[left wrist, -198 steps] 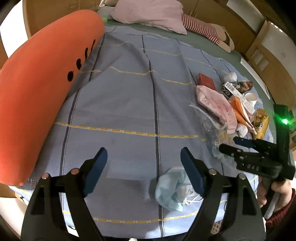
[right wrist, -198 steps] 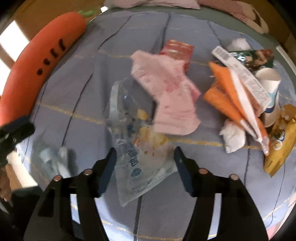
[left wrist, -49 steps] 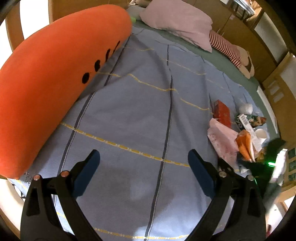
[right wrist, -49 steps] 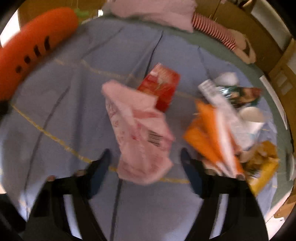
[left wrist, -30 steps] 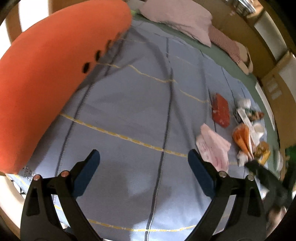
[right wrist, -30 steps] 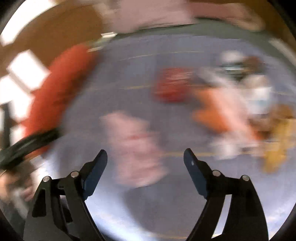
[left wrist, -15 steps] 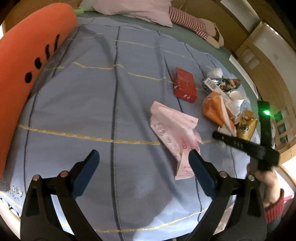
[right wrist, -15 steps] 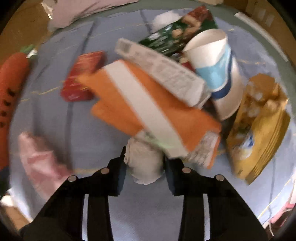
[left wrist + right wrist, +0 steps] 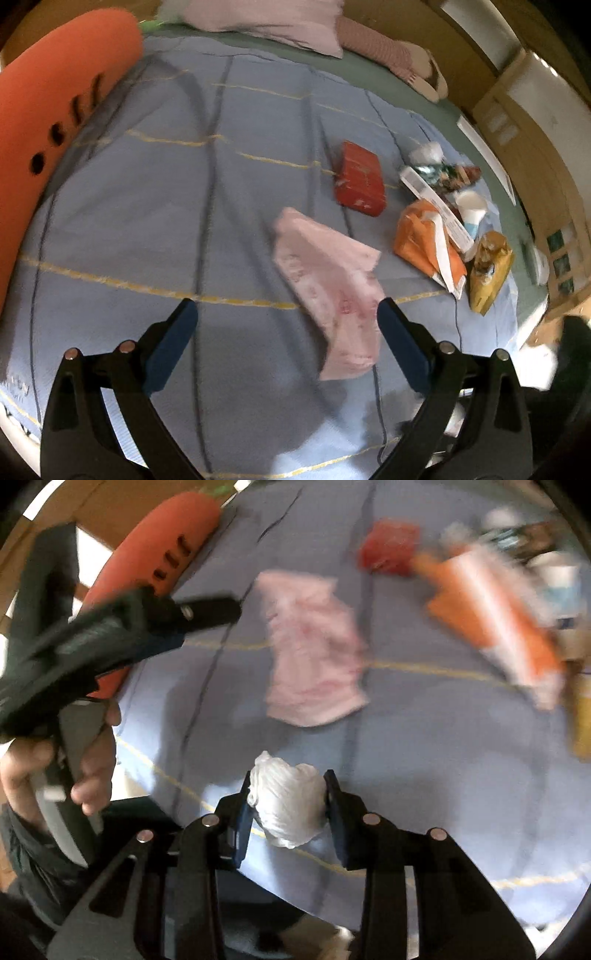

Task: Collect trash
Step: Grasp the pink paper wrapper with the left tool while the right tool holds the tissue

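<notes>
My right hand-held gripper (image 9: 288,805) had just closed, and its two blue pads were clamped on a crumpled white tissue wad (image 9: 286,803), one pad pressing each side. The wad was carried clear of the bed, above the near edge of the blue striped bedspread (image 9: 424,738).

My left hand-held gripper (image 9: 286,343) stood with its jaws wide apart and nothing between the pads. In the right wrist view it (image 9: 207,613) showed at the left, held by my left hand (image 9: 74,760). In the left wrist view its right finger lay just beside the lower end of a pink wrapper (image 9: 332,291), which rested flat on the bedspread (image 9: 184,206); I could not tell whether they touched.

Beyond the pink wrapper, a red packet (image 9: 360,179) lay alone on the bedspread. To the right of it the remaining trash sat in a loose cluster:
- an orange-and-white bag (image 9: 428,243);
- a long white carton (image 9: 436,203) lying across that bag;
- a paper cup (image 9: 471,210) on its side;
- a yellow snack bag (image 9: 487,269) at the near right;
- a green wrapper (image 9: 447,173) and a white tissue ball (image 9: 426,151) at the far end.

A large carrot-shaped cushion (image 9: 44,140) ran along the left edge of the bed. A pink pillow (image 9: 266,18) lay at the head.
</notes>
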A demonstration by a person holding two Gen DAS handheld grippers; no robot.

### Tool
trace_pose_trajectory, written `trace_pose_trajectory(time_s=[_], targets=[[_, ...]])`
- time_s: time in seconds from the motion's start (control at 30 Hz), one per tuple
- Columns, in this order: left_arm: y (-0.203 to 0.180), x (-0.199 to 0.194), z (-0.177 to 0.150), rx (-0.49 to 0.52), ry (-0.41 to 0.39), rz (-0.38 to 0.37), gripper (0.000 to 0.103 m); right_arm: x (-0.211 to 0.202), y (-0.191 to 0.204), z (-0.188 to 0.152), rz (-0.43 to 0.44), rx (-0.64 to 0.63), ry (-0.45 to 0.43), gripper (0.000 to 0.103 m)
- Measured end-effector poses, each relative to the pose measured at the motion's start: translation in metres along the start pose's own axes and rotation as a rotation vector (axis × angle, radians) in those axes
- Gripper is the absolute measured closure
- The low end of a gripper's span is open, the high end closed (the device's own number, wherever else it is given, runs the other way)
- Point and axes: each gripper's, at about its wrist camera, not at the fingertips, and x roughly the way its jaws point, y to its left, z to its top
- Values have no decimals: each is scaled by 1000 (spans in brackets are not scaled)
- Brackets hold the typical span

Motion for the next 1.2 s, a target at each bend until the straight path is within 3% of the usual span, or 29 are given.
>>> trace_pose_trajectory(time_s=[0.1,0.17,0.23,0.3,0.4,0.47,0.53,0.83,1.0,1.2], targets=[[-35,20,-1,136,13,38,5,-40,-28,-27,-70,77,-102,66],[-54,32,-8,230,8,121,5,-45,-37,-34,-72,139,-146,66],[-76,50,-20,381,9,264,5,-56,-51,-42,-56,212,-188,66],[-83,64,-26,454,59,319,9,-65,-64,-53,-65,258,-213,66],[-70,68,-21,374,106,179,44,-67,-80,-55,-61,288,-234,66],[-64,63,-17,363,76,190,61,-63,-80,-55,-64,294,-237,66],[-62,57,-16,375,35,223,67,-64,-81,-53,-88,293,-240,66],[-67,-21,-23,379,-206,108,70,-76,-71,-68,-173,257,-271,66],[-73,-46,-38,417,-235,61,70,-81,-59,-66,-240,213,-300,66],[-81,-60,-51,468,-255,55,70,-82,-53,-66,-242,204,-300,66]])
